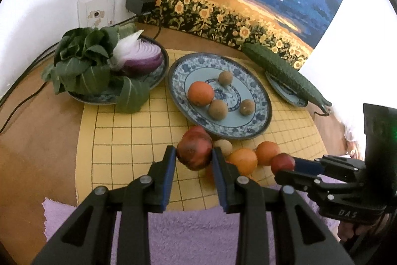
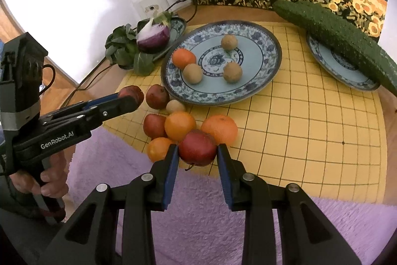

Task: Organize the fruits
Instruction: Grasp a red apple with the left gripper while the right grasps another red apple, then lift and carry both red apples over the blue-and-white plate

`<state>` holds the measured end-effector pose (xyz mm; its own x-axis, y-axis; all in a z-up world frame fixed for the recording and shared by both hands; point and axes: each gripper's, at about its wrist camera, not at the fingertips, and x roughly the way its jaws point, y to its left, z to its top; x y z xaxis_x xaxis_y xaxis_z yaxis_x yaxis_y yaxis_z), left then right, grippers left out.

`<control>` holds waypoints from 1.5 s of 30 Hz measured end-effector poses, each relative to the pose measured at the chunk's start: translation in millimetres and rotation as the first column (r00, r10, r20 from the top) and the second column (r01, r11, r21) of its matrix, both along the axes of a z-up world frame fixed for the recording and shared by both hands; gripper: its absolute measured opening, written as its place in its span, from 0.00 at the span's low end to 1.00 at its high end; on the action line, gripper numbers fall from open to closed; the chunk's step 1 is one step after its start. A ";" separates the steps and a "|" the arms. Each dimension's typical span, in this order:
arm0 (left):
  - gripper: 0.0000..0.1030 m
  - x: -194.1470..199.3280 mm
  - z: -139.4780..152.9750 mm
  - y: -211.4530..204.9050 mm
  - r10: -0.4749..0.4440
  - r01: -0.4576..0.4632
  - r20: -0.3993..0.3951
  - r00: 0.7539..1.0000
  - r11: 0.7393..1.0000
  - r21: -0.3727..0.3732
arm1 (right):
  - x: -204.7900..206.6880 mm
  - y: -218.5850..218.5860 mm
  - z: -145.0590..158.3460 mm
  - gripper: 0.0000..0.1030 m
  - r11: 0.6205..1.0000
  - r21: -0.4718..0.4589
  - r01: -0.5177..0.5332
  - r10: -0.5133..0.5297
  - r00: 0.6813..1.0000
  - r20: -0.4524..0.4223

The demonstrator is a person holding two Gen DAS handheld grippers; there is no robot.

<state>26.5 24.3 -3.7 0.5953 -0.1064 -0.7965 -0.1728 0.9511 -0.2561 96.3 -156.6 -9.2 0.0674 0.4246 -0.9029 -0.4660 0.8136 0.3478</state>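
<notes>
We read "GenRobot.AI" on the left gripper (image 2: 131,97), clamped on one dark red fruit (image 1: 194,153); "DAS" on the right gripper (image 2: 197,153), clamped on one red apple (image 2: 197,148). The middle plate (image 2: 270,58) holds one orange and three brown fruits. Loose pile beside the plate partly hidden.

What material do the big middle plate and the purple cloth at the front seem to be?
Middle plate: probably glazed ceramic, going by its glossy surface and blue painted pattern. Purple cloth: seems a soft towel-like fabric with a fuzzy, matte pile.
</notes>
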 end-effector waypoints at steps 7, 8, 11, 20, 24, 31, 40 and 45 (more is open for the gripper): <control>0.30 3.3 6.2 -4.6 -0.016 0.016 0.013 1.000 1.000 0.003 | 3.8 1.2 4.9 0.32 1.000 0.005 -0.002 0.001 1.000 0.017; 0.30 3.8 6.9 -5.2 -0.019 0.019 0.016 1.000 1.000 0.002 | 4.8 1.2 5.9 0.32 1.000 0.006 -0.002 0.001 1.000 0.020; 0.30 5.5 9.3 -6.8 -0.031 0.032 0.024 0.999 0.999 -0.008 | 7.4 1.3 8.2 0.32 1.000 0.007 0.000 -0.001 1.000 0.026; 0.30 15.0 16.2 -13.0 -0.055 0.055 0.040 0.998 0.998 -0.008 | 15.2 4.4 10.7 0.32 1.000 0.017 0.004 -0.005 0.999 0.040; 0.30 22.2 18.9 -12.7 -0.055 0.056 0.041 0.998 0.998 -0.017 | 17.9 5.0 10.5 0.32 1.000 0.021 0.007 -0.008 0.999 0.041; 0.30 32.6 23.3 -21.8 -0.100 0.099 0.052 0.994 0.995 0.004 | 24.8 2.2 9.0 0.32 1.000 0.023 0.019 -0.020 0.999 0.042; 0.30 47.7 14.9 -23.6 -0.102 0.102 0.027 0.994 0.995 0.005 | 38.9 2.7 3.3 0.32 0.999 0.032 0.044 -0.045 0.998 0.036; 0.30 56.7 10.2 -21.9 -0.104 0.104 0.019 0.994 0.995 -0.001 | 48.7 5.1 -1.9 0.32 0.998 0.037 0.053 -0.055 0.998 0.032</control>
<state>83.3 2.4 6.6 0.5960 -0.1697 -0.7848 -0.0684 0.9631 -0.2602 145.0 -151.5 -11.1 0.1207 0.4518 -0.8839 -0.4334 0.8251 0.3626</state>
